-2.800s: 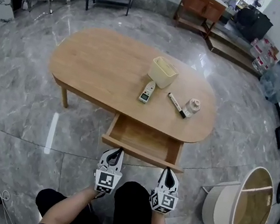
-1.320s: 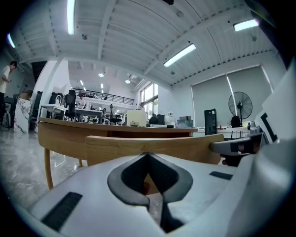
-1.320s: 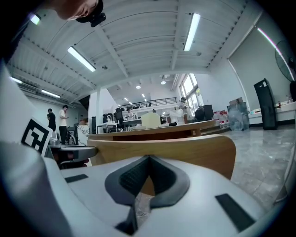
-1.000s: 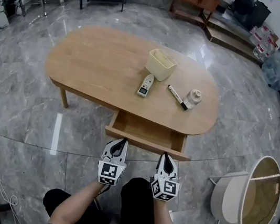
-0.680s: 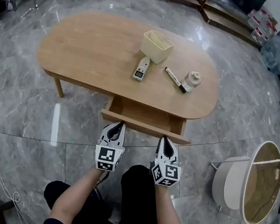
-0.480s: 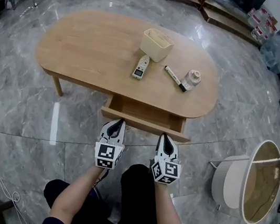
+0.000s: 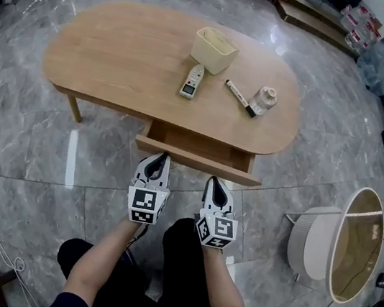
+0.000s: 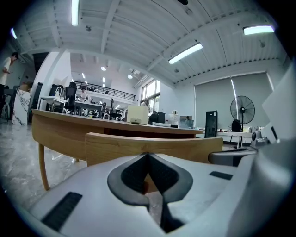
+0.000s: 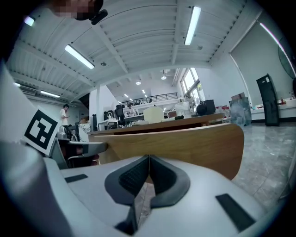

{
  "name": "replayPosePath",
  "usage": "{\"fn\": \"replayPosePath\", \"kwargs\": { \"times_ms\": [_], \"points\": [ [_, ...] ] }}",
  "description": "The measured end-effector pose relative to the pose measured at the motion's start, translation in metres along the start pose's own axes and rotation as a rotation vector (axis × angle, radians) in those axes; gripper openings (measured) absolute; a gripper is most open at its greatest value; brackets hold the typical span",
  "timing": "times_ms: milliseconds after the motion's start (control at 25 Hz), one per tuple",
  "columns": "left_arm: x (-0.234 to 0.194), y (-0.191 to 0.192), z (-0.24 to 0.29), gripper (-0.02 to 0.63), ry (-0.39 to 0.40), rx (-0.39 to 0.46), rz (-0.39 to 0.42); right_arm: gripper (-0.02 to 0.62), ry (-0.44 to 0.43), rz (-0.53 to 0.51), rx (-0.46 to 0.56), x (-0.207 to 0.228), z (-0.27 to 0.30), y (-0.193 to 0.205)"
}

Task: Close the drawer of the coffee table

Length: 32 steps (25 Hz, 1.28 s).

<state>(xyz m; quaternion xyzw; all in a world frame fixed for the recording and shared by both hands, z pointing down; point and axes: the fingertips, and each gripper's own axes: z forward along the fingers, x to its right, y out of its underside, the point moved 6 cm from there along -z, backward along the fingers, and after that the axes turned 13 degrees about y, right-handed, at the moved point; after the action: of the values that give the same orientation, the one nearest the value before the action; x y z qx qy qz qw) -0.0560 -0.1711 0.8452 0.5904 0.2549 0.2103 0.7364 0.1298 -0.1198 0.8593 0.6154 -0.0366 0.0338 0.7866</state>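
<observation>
Over the marble floor [image 7: 16, 156], the coffee table [image 7: 119, 64] drawer [image 7: 198, 162] sits part-open; left tongs [image 7: 163, 157] and right tongs [image 7: 213, 181], closed empty, face it.

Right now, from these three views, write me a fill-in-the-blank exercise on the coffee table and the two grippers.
The drawer of the coffee table is partly ____.
The left gripper and the right gripper both have their fingers ____.
The number of things lying on top of that table is ____.
Missing words: open; shut; four.
</observation>
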Motion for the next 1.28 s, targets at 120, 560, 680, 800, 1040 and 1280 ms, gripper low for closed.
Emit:
{"fn": "replayPosePath", "kwargs": {
  "times_ms": [120, 560, 680, 800, 1040, 1280],
  "points": [
    [0.0, 0.001, 0.001, 0.025, 0.003, 0.003, 0.003, 0.026, 0.012, 0.004, -0.004, -0.006, 0.013, 0.001],
    [-0.012, -0.004, 0.017, 0.025, 0.035, 0.0, -0.051, 0.026, 0.061, 0.047, 0.006, -0.004, 0.039, -0.005],
    [-0.016, -0.009, 0.015, 0.025, 0.016, 0.036, -0.055, 0.026, 0.067, 0.043, 0.009, -0.002, 0.044, -0.007],
    [-0.013, -0.014, 0.013, 0.025, 0.041, 0.062, -0.052, 0.026, 0.073, 0.036, 0.007, 0.0, 0.048, -0.008],
    [-0.023, -0.011, 0.003, 0.025, 0.018, 0.048, -0.061, 0.026, 0.066, 0.018, 0.011, 0.003, 0.062, -0.011],
    [-0.023, -0.012, -0.006, 0.025, 0.036, 0.033, -0.037, 0.026, 0.067, -0.012, 0.024, 0.007, 0.082, -0.017]
  ]
}}
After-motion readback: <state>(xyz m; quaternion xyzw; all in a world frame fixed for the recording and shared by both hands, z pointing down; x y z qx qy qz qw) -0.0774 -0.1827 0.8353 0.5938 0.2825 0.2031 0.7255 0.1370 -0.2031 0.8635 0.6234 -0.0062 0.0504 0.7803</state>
